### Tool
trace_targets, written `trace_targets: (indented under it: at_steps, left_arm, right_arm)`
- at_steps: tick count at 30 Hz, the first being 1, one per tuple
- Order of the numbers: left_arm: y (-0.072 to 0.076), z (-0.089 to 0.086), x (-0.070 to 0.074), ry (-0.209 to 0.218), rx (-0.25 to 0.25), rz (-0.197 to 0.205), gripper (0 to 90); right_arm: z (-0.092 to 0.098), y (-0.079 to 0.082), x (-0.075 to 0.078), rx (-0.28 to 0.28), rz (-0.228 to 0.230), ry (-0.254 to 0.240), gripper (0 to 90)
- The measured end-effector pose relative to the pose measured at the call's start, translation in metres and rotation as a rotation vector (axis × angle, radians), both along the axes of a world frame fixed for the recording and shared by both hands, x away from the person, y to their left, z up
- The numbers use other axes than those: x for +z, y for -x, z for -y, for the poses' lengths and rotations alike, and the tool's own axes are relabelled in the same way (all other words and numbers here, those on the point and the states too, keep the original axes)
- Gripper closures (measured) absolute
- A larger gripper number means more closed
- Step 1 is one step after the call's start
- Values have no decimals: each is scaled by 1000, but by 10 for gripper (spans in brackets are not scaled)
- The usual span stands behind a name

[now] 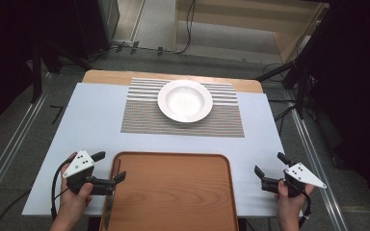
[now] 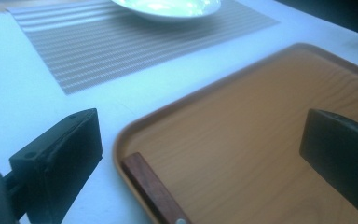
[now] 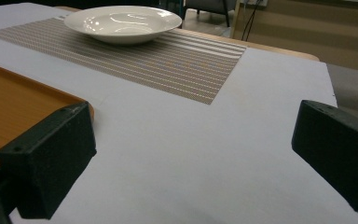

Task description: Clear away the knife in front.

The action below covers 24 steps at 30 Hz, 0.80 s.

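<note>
Left gripper (image 1: 109,168) sits at the table's (image 1: 96,120) near-left corner, jaws apart, holding nothing — one jaw over the tray's (image 1: 173,192) left rim, the other over the table beside it. A knife (image 1: 110,202) lies along that rim inside the tray (wooden handle (image 2: 151,189) between the jaws). Plate (image 1: 185,100) rests on the striped mat (image 1: 139,120) at the far edge, centre. Right gripper (image 1: 270,166) at the near-right corner — jaws apart, empty.

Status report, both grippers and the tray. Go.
Left gripper open at tray's left edge. Right gripper open over bare table. Wooden tray holds a wood-handled utensil along its left rim. Nothing between the jaws.
</note>
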<state>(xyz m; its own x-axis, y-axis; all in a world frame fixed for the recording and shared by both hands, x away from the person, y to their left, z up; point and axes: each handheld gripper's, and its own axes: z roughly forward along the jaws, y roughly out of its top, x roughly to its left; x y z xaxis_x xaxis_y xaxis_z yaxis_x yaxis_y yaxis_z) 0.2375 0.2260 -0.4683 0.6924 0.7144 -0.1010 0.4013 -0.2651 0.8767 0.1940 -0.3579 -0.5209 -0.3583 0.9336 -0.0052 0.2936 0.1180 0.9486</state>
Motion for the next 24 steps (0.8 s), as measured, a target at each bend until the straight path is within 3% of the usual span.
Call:
trace_targets:
  at_steps: [5,24]
  left_arm:
    - [-1,-8,1,-3,34,26,0]
    - [-8,-40,0,4,104,44,0]
  right_arm:
    - [0,0,0,1,1,1,0]
    - [0,0,0,0,0,1,0]
